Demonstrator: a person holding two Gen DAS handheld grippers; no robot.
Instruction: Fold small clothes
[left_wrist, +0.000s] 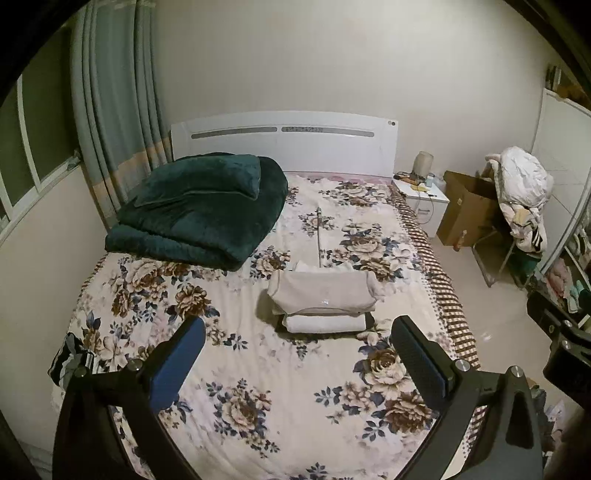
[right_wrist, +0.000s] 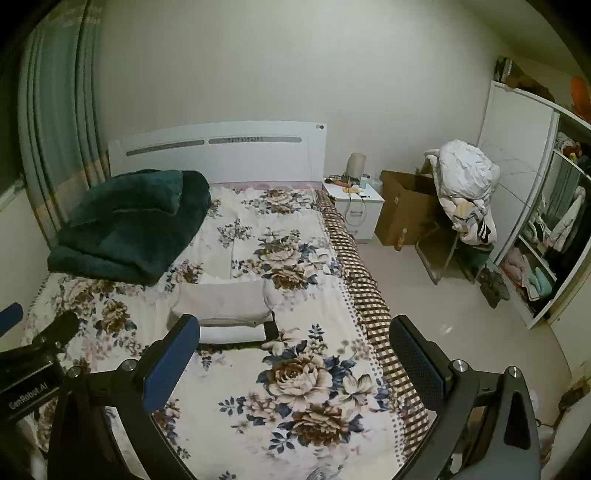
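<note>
My left claw (left_wrist: 297, 354) hangs released over the near part of the bed (left_wrist: 258, 406), its two fingers spread wide with nothing between them. My right claw (right_wrist: 291, 354) is released the same way, fingers wide apart and bare, above the flowered sheet and nearer the checked edge (right_wrist: 365, 295) of the bed. In the right view the left claw (right_wrist: 33, 332) shows at the left side; in the left view the right claw (left_wrist: 561, 332) shows at the right edge.

Past both claws, about mid-bed, lies the stack of clothes (left_wrist: 325, 299): a beige folded piece on top, a white folded piece (left_wrist: 325, 324) under it, and something dark at the bottom. No claw touches it. Just behind the stack lies more white cloth (left_wrist: 332, 266), flat on the sheet.

Farther back on the left sits a folded green blanket (left_wrist: 199, 210), by the white headboard (left_wrist: 280, 142). Right of the bed stand a nightstand (right_wrist: 360, 208), a cardboard box (right_wrist: 402, 210), and a chair piled with laundry (right_wrist: 467, 177). A curtain (left_wrist: 110, 110) hangs far left.
</note>
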